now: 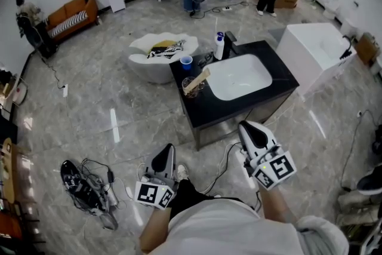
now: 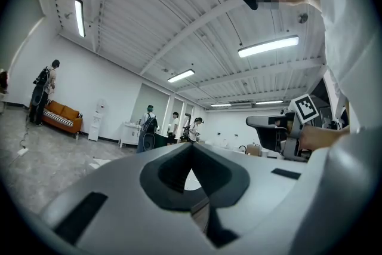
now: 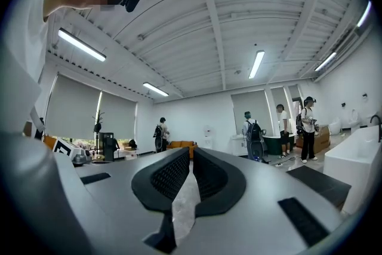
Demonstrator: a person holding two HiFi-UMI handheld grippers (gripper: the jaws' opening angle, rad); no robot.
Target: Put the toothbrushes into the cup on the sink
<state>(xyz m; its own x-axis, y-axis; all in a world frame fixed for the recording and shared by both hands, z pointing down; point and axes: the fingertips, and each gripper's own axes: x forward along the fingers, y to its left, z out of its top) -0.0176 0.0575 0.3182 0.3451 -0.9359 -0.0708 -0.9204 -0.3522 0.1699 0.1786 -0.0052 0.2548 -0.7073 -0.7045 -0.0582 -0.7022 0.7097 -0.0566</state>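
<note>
The black sink counter (image 1: 280,83) with its white basin (image 1: 239,76) stands ahead of me on the floor. At its left end a clear cup (image 1: 193,88) has a beige stick-like thing (image 1: 197,79) slanting across its rim; I cannot tell whether that is a toothbrush. A small blue cup (image 1: 186,61) stands behind it. My left gripper (image 1: 165,154) is held low near my body, shut and with nothing in it. To the right, my right gripper (image 1: 249,127) hovers short of the counter's front edge, also shut and not holding anything. Both gripper views face the room and ceiling.
A white bottle (image 1: 219,46) and black tap (image 1: 230,40) stand at the counter's back. A white tub (image 1: 160,54) holding cloths lies behind it, and a white bathtub (image 1: 316,48) is at the right. Cables and a black bag (image 1: 83,185) lie on the floor at left. Several people stand far off.
</note>
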